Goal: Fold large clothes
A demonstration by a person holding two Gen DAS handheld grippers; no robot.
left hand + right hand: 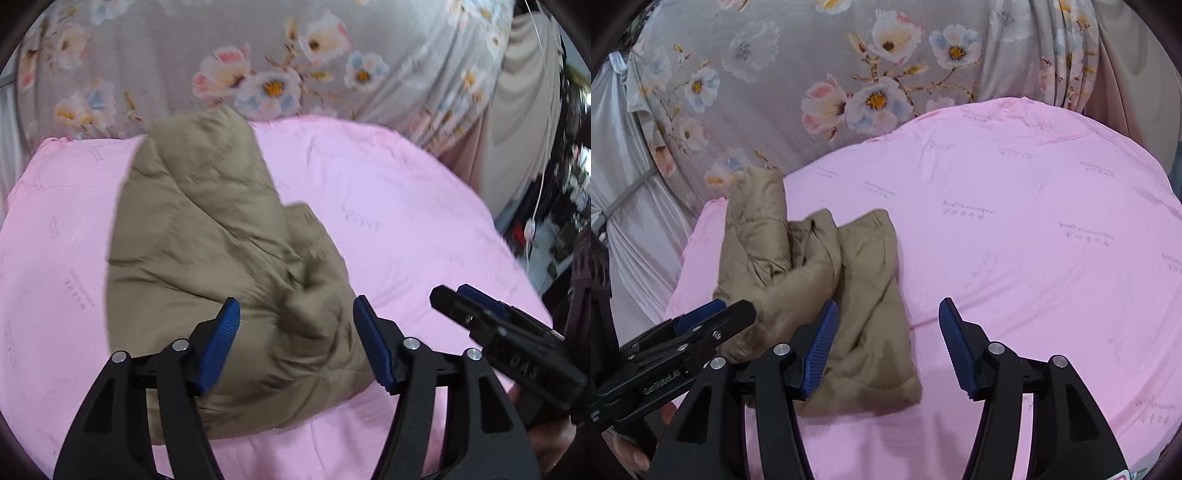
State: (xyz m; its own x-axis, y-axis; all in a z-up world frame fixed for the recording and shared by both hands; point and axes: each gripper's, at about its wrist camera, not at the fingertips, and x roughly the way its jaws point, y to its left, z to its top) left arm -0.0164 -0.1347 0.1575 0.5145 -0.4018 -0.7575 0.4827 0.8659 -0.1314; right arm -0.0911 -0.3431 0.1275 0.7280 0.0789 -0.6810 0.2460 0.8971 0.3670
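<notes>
A tan padded jacket (207,240) lies bunched and partly folded on a pink bedsheet (406,206). My left gripper (295,310) hovers open over its near end; the blue pads stand apart on either side of a puffed fold and do not press it. In the right wrist view the jacket (864,266) sits at centre left, one sleeve rising toward the back. My right gripper (889,310) is open, its left finger over the jacket's right edge and its right finger over the bare sheet (1015,221). Each gripper shows side-on in the other's view: right gripper (448,295), left gripper (735,310).
Grey floral fabric (258,55) hangs behind the bed, with pale curtains (624,206) at the left. Dark clutter and a white cord (532,225) sit beyond the bed's right edge. The pink sheet stretches wide to the jacket's right.
</notes>
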